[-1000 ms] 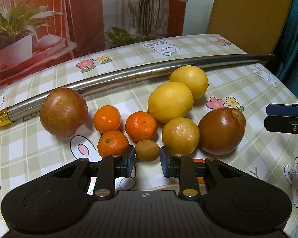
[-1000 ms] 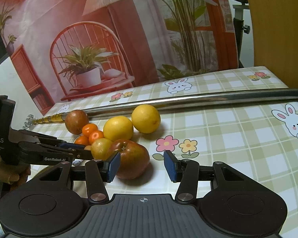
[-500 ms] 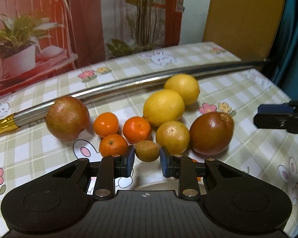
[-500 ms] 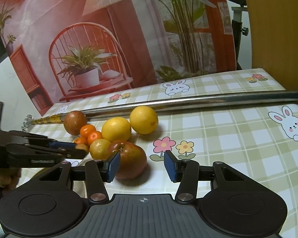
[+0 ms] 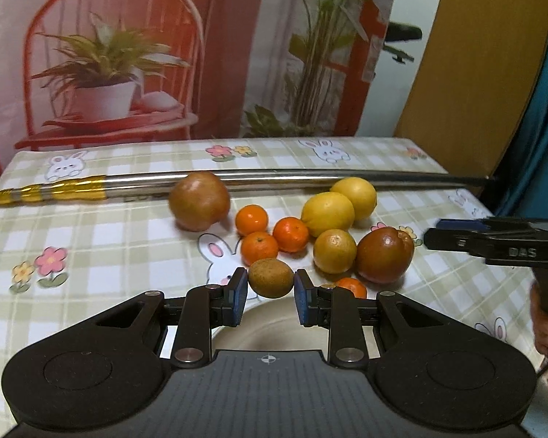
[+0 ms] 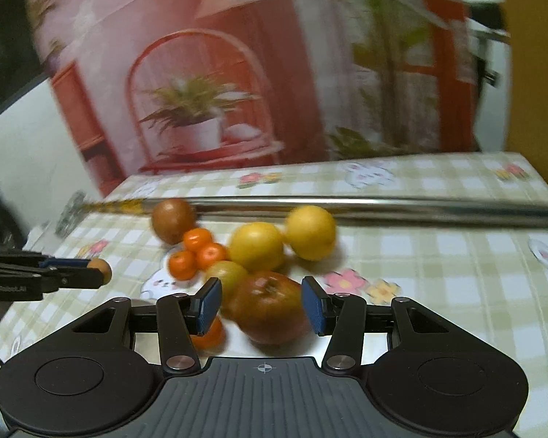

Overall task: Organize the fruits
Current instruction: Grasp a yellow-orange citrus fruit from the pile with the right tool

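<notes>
Fruits are being sorted, and the small brown fruit [image 5: 271, 278] is now riding clear of the desk [image 5: 91, 241] in my left tool [image 5: 267, 292], pinched between both pads above a pale plate [image 5: 274, 325], whereas a second ago it was lying down among the others; I am judging that one pick made; my right tool [image 6: 262, 304] is gaping around the dark red fruit [image 6: 270, 304], gripping nothing; I am counting four mandarins, three yellow fruits, two reddish-brown ones.
</notes>
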### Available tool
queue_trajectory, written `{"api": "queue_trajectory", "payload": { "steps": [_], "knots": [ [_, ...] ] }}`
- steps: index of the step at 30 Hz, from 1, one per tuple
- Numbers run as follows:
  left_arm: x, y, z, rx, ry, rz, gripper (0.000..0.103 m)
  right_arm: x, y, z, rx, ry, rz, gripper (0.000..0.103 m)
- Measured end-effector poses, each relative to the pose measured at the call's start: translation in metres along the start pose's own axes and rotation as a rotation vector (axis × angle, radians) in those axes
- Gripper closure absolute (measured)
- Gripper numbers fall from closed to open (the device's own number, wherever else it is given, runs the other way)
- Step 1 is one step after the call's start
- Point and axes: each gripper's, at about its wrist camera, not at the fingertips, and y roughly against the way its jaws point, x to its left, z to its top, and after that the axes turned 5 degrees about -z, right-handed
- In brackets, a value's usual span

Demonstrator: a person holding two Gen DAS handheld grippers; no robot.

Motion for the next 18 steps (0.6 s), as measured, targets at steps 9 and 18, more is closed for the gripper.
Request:
{"api": "queue_trajectory", "payload": {
  "steps": [9, 18],
  "knots": [
    [0.014, 0.022, -0.018, -0.034, 0.036, 0.005, 0.074, 0.053, -0.060, 0.032, 0.161, 0.301, 0.054, 0.059],
    [0.028, 0.034, -0.032, -0.071, 0.077, -0.004, 0.074, 0.066, -0.102, 0.038, 0.311, 0.326, -0.003, 0.059]
  ]
}}
